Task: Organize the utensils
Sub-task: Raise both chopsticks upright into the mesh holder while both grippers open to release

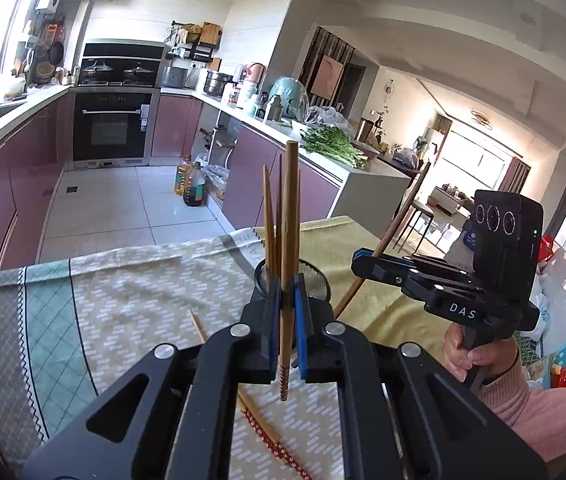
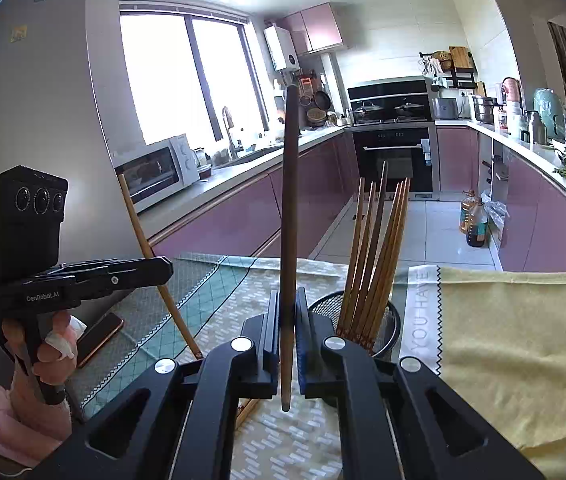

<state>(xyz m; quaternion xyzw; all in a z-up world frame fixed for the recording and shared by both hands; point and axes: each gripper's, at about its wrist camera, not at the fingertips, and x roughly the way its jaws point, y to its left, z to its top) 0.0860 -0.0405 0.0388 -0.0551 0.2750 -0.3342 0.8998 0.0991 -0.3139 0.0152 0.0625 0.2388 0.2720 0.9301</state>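
Observation:
My left gripper [image 1: 286, 292] is shut on a wooden chopstick [image 1: 290, 216], held upright just in front of a black mesh holder [image 1: 315, 280] that has several chopsticks in it. My right gripper [image 2: 287, 308] is shut on a darker chopstick [image 2: 289, 200], also upright, just left of the same holder [image 2: 387, 320] with several chopsticks [image 2: 379, 256] fanned in it. Each gripper shows in the other's view: the right one [image 1: 367, 262] with its slanted chopstick, the left one [image 2: 159, 266] likewise. Loose chopsticks [image 1: 267, 432] lie on the tablecloth below my left gripper.
A patterned green and yellow tablecloth [image 1: 123, 304] covers the table. A phone [image 2: 99, 338] lies near the left hand. Kitchen counters, an oven [image 1: 111, 128] and oil bottles [image 1: 193, 186] on the floor stand beyond the table's far edge.

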